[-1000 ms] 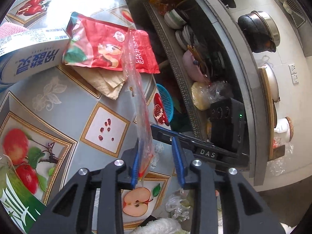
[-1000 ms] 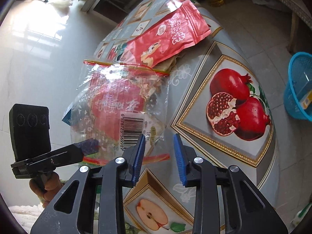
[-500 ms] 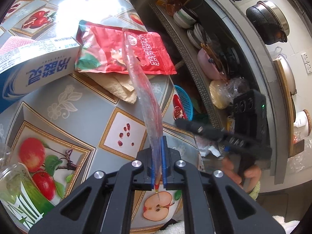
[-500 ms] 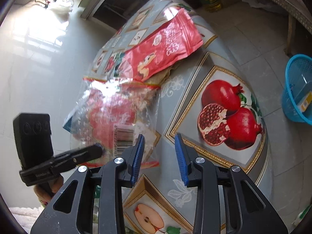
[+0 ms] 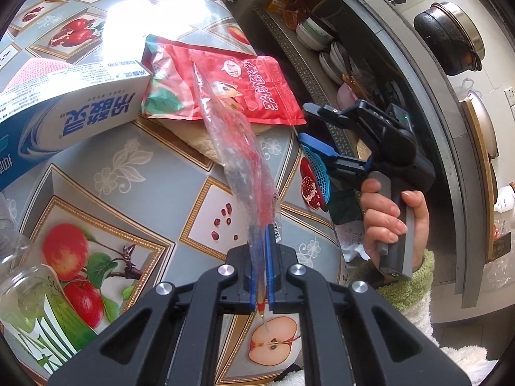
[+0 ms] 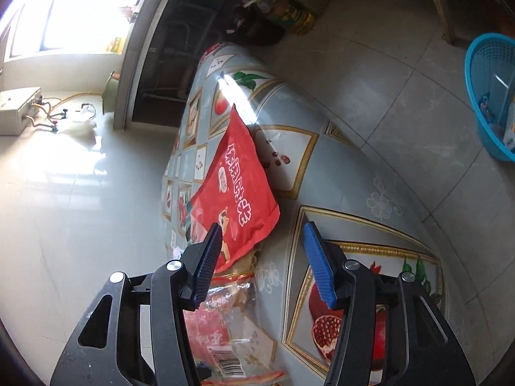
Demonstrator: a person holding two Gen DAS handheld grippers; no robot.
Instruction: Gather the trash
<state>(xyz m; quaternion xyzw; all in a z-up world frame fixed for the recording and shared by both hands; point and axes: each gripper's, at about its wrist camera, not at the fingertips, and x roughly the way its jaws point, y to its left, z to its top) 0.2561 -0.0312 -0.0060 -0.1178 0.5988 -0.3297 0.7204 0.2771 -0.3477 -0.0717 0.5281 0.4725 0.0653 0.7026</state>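
On the far left of the left wrist view, a clear bottle (image 5: 19, 286) with a green label shows at the edge of the desk (image 5: 154, 173). I cannot tell what is in it. Next comes a blue and white box (image 5: 67, 109), lying on its side. A pink bumpy thing (image 5: 38, 70) peeks out behind it. Beside the box lies a red snack bag (image 5: 231, 93) on top of some brown paper (image 5: 199, 138).

In the middle, the left gripper (image 5: 261, 276) is squeezed tight on a clear plastic bag (image 5: 238, 160). The bag stands up off the desk, thin and edge-on, with red showing through it. To the right, a hand (image 5: 391, 215) in a fuzzy green sleeve holds the right gripper (image 5: 309, 122). Behind it a shelf (image 5: 309, 64) holds bowls and plates. A dark pot (image 5: 450, 35) sits higher up.

The right wrist view shows other things. On the left are a bright window (image 6: 64, 9) and a shiny floor (image 6: 64, 193). The right gripper (image 6: 262, 257) is opening, and nothing is between its blue pads (image 6: 317, 267). It points at the red snack bag (image 6: 238, 189). The clear plastic bag (image 6: 225, 337) shows flat here, low in the picture, with a barcode on it. On the far right, a blue basket (image 6: 482, 96) stands on the floor with a few small bits inside.
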